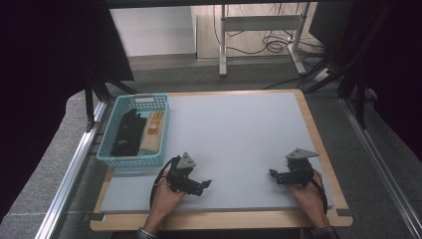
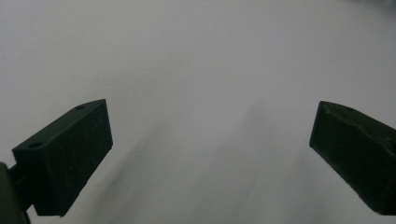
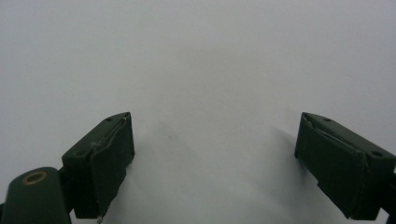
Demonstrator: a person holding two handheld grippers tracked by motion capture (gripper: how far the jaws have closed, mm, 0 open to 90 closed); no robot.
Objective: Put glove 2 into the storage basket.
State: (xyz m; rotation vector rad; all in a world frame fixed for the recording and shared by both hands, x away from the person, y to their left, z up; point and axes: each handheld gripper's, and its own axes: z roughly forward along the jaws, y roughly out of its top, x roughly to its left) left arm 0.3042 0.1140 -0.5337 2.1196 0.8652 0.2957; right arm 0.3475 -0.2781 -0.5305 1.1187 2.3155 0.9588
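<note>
The left gripper (image 1: 205, 185) rests low on the grey counter (image 1: 234, 139), just in front of the near right corner of the turquoise basket (image 1: 115, 153); its jaws stand wide apart, released, over bare mat in the left gripper view. The right gripper (image 1: 273, 175), well right of the basket, is likewise spread and holds nothing. The high view adds the basket's contents: black gloves (image 1: 128, 132) beside tan gloves (image 1: 153, 130).

A pale grey foam mat (image 1: 239, 144) covered the wooden table (image 1: 318, 144); a white-legged metal desk frame (image 1: 259, 30) and tangled black cables (image 1: 273, 45) stood behind.
</note>
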